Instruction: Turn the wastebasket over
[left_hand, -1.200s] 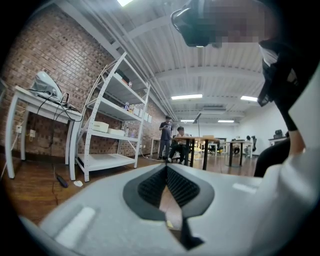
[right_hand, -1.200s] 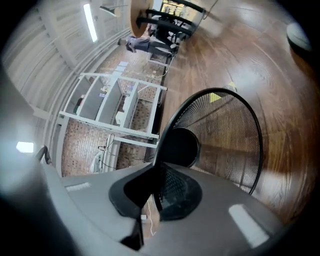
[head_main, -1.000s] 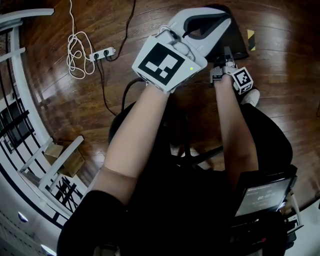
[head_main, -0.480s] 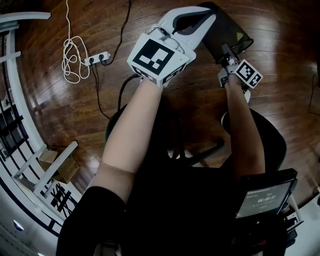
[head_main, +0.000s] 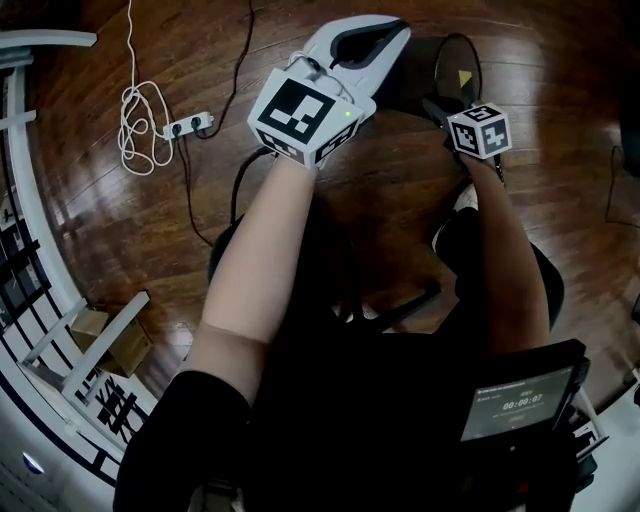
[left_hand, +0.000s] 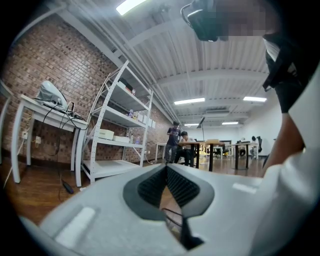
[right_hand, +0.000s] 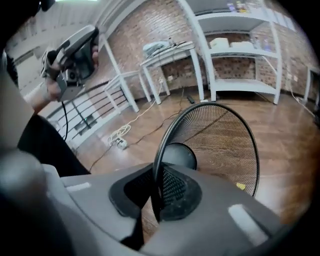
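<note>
**A:** In the head view, where's the wastebasket (head_main: 458, 62)?

**B:** Ahead of the person, over the wooden floor (head_main: 150, 220), tipped so its mouth faces back. The right gripper (head_main: 440, 105) meets it at the near edge, and the left gripper (head_main: 372, 38) hangs just beside it, not touching.

**A:** And the left gripper view?

**B:** Its jaws are together on nothing and pointing out across the room. I'd leave it out of this, or use it only to steady the base.

**A:** And the right gripper view?

**B:** The pads are clamped on the thin rim (right_hand: 156, 170), with mesh on either side. It's a narrow hold, so roll the wrist slowly, keep the pinch firm, and set the mouth flat on the floor before letting go.
</note>
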